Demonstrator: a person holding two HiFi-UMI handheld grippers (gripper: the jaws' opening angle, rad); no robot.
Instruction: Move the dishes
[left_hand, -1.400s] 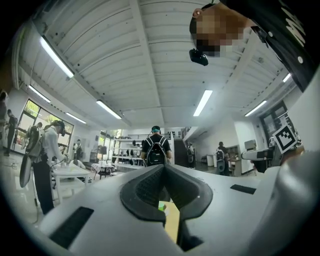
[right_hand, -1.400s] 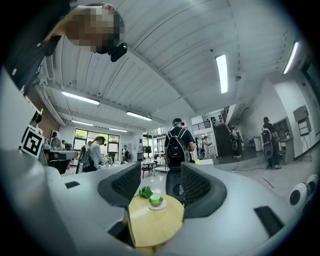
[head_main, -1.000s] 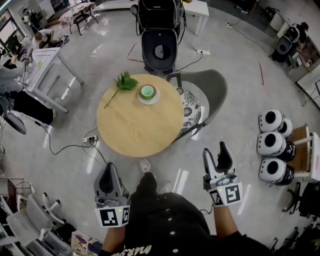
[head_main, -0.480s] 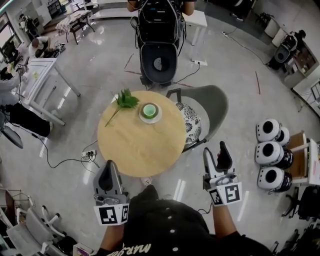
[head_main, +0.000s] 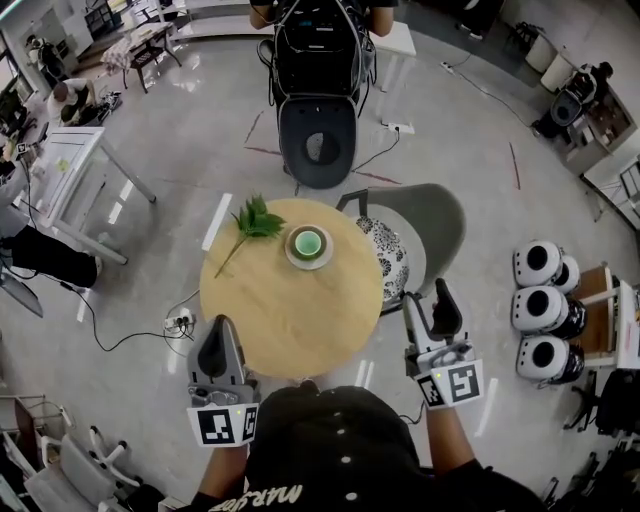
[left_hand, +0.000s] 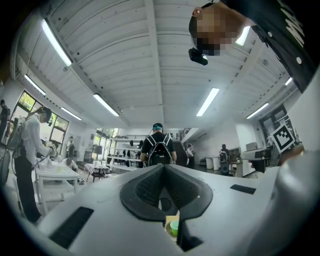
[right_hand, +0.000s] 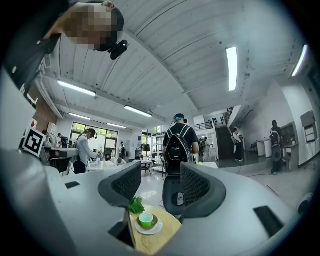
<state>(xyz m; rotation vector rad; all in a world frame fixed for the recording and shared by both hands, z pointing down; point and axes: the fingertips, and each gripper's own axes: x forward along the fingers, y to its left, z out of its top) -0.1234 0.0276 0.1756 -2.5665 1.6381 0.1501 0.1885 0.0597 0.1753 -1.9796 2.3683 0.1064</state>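
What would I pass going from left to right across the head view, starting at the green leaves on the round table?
Green leaves → green cup on its saucer → patterned cushion → white round devices

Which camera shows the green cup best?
The head view: the green cup sits whole on its saucer, from above. The right gripper view shows it small, side-on; the left gripper view catches only a sliver.
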